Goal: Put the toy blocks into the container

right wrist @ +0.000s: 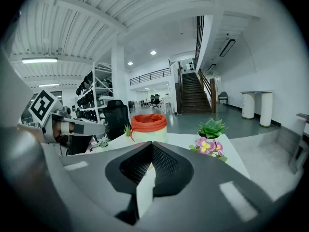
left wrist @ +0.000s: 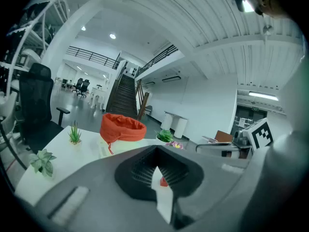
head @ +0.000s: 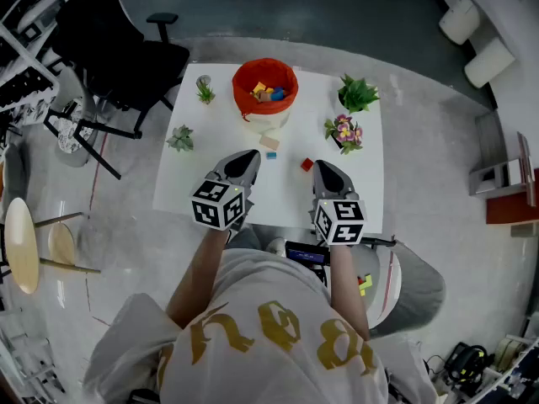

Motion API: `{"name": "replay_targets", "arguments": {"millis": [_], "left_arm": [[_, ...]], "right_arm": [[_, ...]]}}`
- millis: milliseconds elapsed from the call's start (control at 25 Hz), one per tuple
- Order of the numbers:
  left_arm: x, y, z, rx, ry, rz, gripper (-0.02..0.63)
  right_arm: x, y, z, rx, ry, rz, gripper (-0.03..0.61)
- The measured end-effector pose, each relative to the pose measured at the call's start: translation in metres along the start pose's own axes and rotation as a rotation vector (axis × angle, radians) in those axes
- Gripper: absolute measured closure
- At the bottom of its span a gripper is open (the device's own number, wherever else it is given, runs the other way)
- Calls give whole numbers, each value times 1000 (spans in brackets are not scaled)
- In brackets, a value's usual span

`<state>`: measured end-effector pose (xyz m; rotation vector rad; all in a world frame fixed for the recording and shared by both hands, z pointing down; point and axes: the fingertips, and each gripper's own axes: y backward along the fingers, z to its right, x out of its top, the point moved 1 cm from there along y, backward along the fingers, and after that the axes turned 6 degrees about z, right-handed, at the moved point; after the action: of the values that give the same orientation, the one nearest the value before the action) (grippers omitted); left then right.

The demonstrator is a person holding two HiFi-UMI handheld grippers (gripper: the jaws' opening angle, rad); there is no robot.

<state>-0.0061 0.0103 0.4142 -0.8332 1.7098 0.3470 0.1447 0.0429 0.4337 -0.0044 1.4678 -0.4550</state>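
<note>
Your shirt [head: 269, 326], white with gold print, fills the bottom of the head view. Beyond it you hold both tongs over the near half of the white tabletop [head: 181, 188]. Landmark is the orange container [head: 264, 72] at the far edge. Left tongs [head: 250, 156] are on the near side of the container, pressed together, nothing pinched. Right tongs [head: 322, 168] are near and to the right of the container, also pressed together, empty. Red block [head: 306, 164] lies on the tabletop, near-right of the container, between the two tips and touching neither. Tan block [head: 269, 142] lies just beside the container's near side. Several coloured blocks [head: 268, 93] sit inside the container. Small green plants [head: 205, 91] stand left and right of the container, a flowering plant [head: 345, 131] to its near-right. Black office chair [head: 126, 49] is left of the container, off the tabletop.
</note>
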Motion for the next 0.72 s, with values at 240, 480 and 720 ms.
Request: {"name": "replay_targets", "arguments": {"millis": [240, 480, 720], "left_arm": [[-3, 4, -1, 1, 6, 2, 614], [-5, 9, -5, 36, 20, 13, 614], [-19, 7, -4, 49, 29, -24, 614]], "right_arm": [[-5, 1, -2, -3, 0, -10, 552], [-14, 5, -1, 28, 37, -38, 437], [-25, 9, 13, -2, 72, -78, 420]]}}
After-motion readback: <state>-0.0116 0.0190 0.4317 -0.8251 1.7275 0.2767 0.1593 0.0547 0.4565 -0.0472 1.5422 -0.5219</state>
